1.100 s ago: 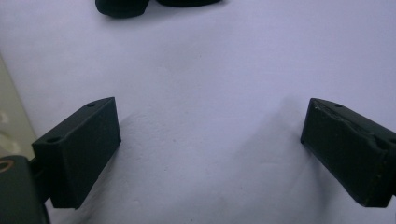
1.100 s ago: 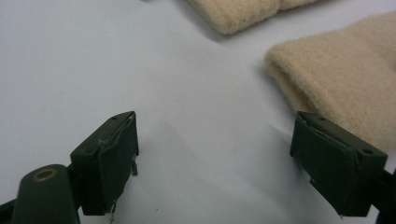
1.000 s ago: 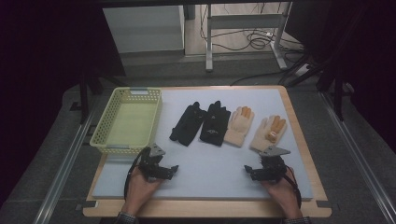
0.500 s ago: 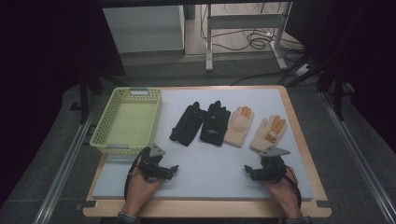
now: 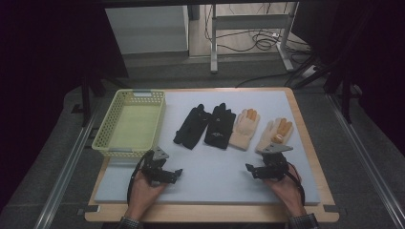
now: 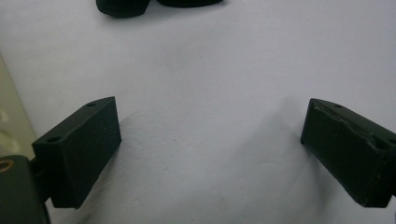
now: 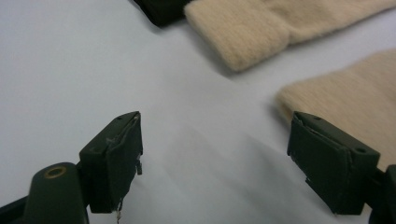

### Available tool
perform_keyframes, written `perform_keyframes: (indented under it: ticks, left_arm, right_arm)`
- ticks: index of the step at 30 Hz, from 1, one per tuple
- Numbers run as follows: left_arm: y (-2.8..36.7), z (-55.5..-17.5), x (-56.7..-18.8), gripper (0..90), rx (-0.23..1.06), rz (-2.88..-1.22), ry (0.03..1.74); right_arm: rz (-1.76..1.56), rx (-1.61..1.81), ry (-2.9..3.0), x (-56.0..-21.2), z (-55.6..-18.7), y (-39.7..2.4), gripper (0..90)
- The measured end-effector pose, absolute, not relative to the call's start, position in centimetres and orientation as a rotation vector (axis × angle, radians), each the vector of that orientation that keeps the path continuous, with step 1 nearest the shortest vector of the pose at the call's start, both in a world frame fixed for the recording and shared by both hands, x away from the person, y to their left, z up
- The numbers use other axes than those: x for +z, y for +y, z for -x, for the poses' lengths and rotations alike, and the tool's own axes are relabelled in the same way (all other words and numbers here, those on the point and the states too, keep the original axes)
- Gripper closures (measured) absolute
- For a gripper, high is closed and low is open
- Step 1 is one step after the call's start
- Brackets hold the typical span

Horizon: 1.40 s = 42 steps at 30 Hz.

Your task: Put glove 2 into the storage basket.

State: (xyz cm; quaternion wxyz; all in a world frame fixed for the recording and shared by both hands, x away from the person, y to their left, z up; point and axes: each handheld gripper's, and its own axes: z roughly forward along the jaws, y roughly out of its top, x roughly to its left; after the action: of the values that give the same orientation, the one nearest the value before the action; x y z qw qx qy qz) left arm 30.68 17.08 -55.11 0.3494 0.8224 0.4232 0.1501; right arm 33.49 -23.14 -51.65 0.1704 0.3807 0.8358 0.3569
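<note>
Bare grey mat (image 5: 210, 176) lies between spread left gripper (image 5: 177, 174) and spread right gripper (image 5: 249, 170).

Left gripper (image 6: 210, 154) fingers (image 6: 79, 154) apart above white mat (image 6: 205, 70).

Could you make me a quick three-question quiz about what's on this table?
1. How many gloves lie on the white mat?
2. True or false: the yellow basket has a glove in it.
3. Which glove is nearest the right gripper: A) a black glove, B) the right-hand beige glove?

Key:
1. Four: two black gloves, two beige.
2. False; it holds nothing.
3. B. Both the right gripper and the left gripper are open with nothing between the jaws.
</note>
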Motion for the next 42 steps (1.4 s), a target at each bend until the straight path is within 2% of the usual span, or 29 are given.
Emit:
perform_keyframes:
  ticks: [7,12,19,27,31,36,38,42]
  left_arm:
    - [17.1,-30.7,-55.1,5.0,0.388,-2.130,1.097]
    - [17.1,-30.7,-55.1,5.0,0.389,-2.130,1.097]
    - [17.1,-30.7,-55.1,5.0,0.389,-2.130,1.097]
    - [17.1,-30.7,-55.1,5.0,0.388,-2.130,1.097]
    - [17.1,-30.7,-55.1,5.0,0.388,-2.129,1.097]
    - [17.1,-30.7,-55.1,5.0,0.389,-2.132,1.096]
    - [17.2,-30.7,-55.1,5.0,0.390,-2.140,1.093]
    - [17.1,-30.7,-55.1,5.0,0.389,-2.131,1.096]
  right_arm:
    - [-1.061,1.045,2.406,-51.6,-34.9,-21.1,18.8]
    - [-1.010,1.067,2.419,-51.3,-36.1,-19.1,26.8]
    - [-0.945,1.102,2.444,-50.9,-38.2,-15.8,43.2]
    - [-0.902,1.105,2.466,-50.4,-40.5,-12.0,55.7]
    - [-0.904,1.122,2.467,-50.2,-41.7,-10.6,59.0]
    - [-0.910,1.125,2.472,-50.2,-42.8,-9.2,59.3]
    - [-0.917,1.129,2.472,-50.2,-43.3,-8.6,56.0]
    - [-0.907,1.093,2.474,-50.5,-44.4,-7.1,42.0]
